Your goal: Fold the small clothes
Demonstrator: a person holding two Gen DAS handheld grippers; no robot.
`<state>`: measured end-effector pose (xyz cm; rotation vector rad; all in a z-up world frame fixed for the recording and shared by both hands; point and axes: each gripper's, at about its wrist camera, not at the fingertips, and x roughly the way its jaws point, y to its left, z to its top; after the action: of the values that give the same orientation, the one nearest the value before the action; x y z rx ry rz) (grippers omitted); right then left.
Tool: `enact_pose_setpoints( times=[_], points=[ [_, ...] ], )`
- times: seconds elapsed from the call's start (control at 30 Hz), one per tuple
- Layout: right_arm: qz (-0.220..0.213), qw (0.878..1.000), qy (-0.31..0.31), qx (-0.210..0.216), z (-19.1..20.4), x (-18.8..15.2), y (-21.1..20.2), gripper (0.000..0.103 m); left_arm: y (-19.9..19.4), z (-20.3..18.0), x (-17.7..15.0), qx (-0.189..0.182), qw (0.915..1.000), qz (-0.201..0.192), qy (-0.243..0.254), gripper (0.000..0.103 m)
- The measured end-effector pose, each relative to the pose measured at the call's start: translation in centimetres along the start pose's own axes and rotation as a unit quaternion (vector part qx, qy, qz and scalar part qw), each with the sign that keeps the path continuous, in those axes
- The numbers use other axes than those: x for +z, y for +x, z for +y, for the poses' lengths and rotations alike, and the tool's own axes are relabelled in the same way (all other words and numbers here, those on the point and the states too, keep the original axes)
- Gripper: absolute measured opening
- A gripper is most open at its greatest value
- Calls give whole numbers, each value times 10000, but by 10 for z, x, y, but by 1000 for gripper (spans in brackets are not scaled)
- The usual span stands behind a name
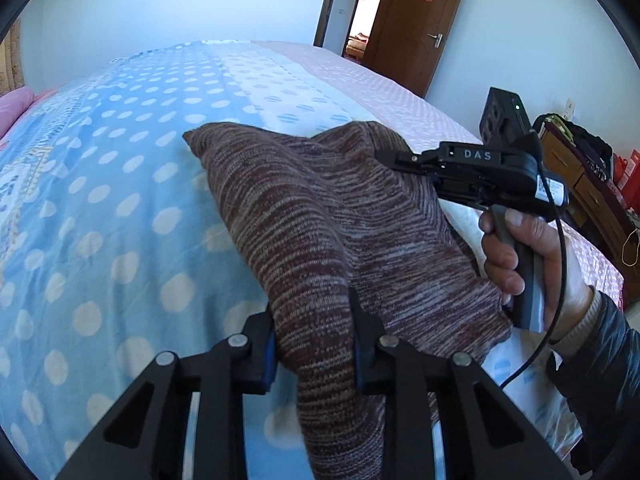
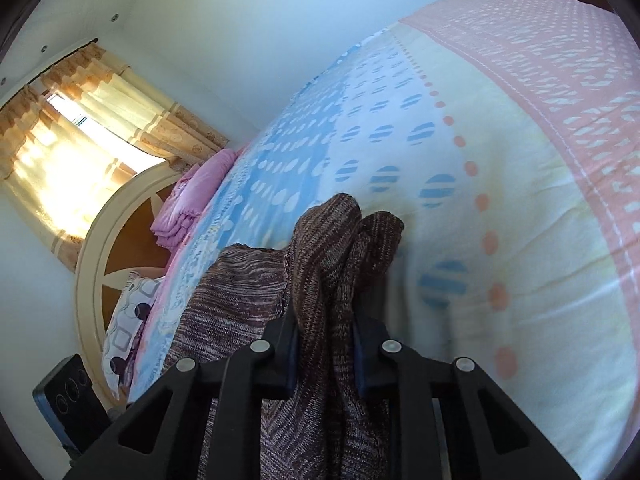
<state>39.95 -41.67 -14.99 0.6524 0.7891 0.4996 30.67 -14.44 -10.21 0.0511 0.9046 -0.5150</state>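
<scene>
A brown and grey marled knit garment (image 1: 320, 216) hangs between both grippers, lifted above the bed. My left gripper (image 1: 314, 344) is shut on its near edge, the cloth bunched between the blue pads. My right gripper (image 1: 394, 160), held by a hand, pinches the far right edge of the garment. In the right wrist view my right gripper (image 2: 325, 344) is shut on a bunched fold of the knit garment (image 2: 332, 252), which drapes down to the left.
The bed (image 1: 120, 200) has a blue polka-dot, white and pink cover. A folded pink quilt (image 2: 192, 204) and a pillow (image 2: 128, 320) lie at the headboard. A wooden door (image 1: 416, 20) and a dresser (image 1: 576, 176) stand at the right.
</scene>
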Motion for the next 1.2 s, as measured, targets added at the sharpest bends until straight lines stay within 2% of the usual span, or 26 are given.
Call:
enact_pose_setpoints(
  times=[0.3,0.57,1.2],
  points=[
    [218,9982,-256,496,60,-29,15,21,-47,27,-30,323,9994,-56,-69,28],
    [451,9939,-544,848,117,-48,48,21,-99,52,-55,821,9954,-438,-212,28],
    [1102,9783,-933,1485,230,-86,143,21,-164,115,-101,1505,9823,-717,-852,28]
  ],
)
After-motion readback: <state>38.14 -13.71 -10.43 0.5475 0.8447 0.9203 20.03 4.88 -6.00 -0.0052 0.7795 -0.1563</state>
